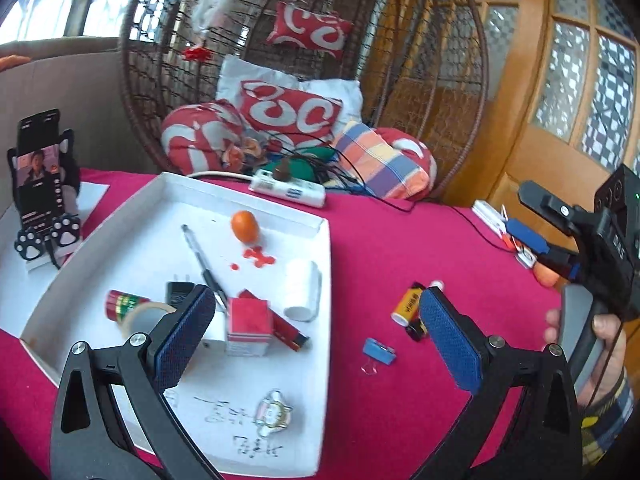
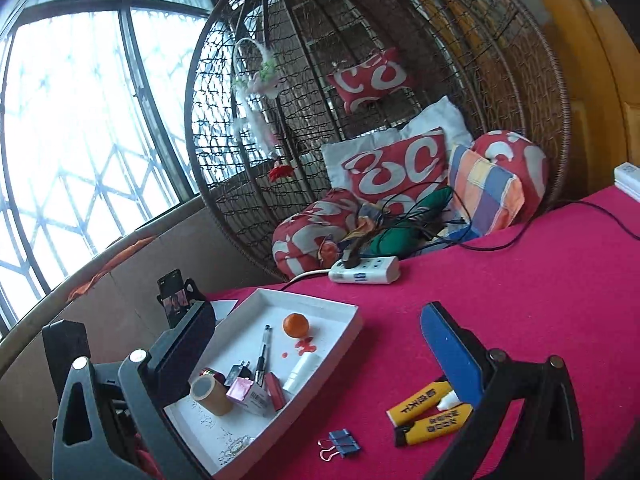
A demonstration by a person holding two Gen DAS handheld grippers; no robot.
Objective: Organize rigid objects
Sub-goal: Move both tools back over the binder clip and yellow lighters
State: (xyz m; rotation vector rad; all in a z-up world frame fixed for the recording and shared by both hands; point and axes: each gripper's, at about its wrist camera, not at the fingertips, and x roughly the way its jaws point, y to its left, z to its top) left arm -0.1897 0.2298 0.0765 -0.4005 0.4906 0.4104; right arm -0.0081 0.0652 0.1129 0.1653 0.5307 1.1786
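Rigid objects (image 1: 248, 320) mostly lying gathered already in the white tray (image 1: 326, 280) on the red-covered bench (image 1: 400, 380): orange (image 1: 245, 225) toward 12 o'clock of the tray, pen (image 1: 200, 260) near the middle, white tube (image 1: 302, 290) at 3 o'clock, red box (image 1: 247, 326), tape roll (image 1: 140, 316), black plug (image 1: 179, 292) and red-green cylinder (image 1: 122, 302) crowding toward 7 o'clock, small charm (image 1: 274, 412) at 6 o'clock.

Judging the job well advanced but not finished. Remaining outside the tray, at 3 o'clock of it on the bare cloth: two yellow-and-black lighters (image 2: 430, 412), a small white piece (image 2: 448, 400) between them, and a blue binder clip (image 2: 344, 442).

Lighters lying flat, side by side, long axes running roughly from 8 o'clock up to 2 o'clock in the right wrist view, black ends toward 8. Binder clip lying flat with its wire handles pointing toward 8 o'clock. Pen's long axis running 11 to 5 in the left wrist view.

Left gripper (image 1: 316, 340) hovering over the tray's near corner, fingers spread wide, pinching nothing. Right gripper (image 2: 316, 356) likewise spread fully, nothing between the fingers, lighters sitting just beside its right finger.
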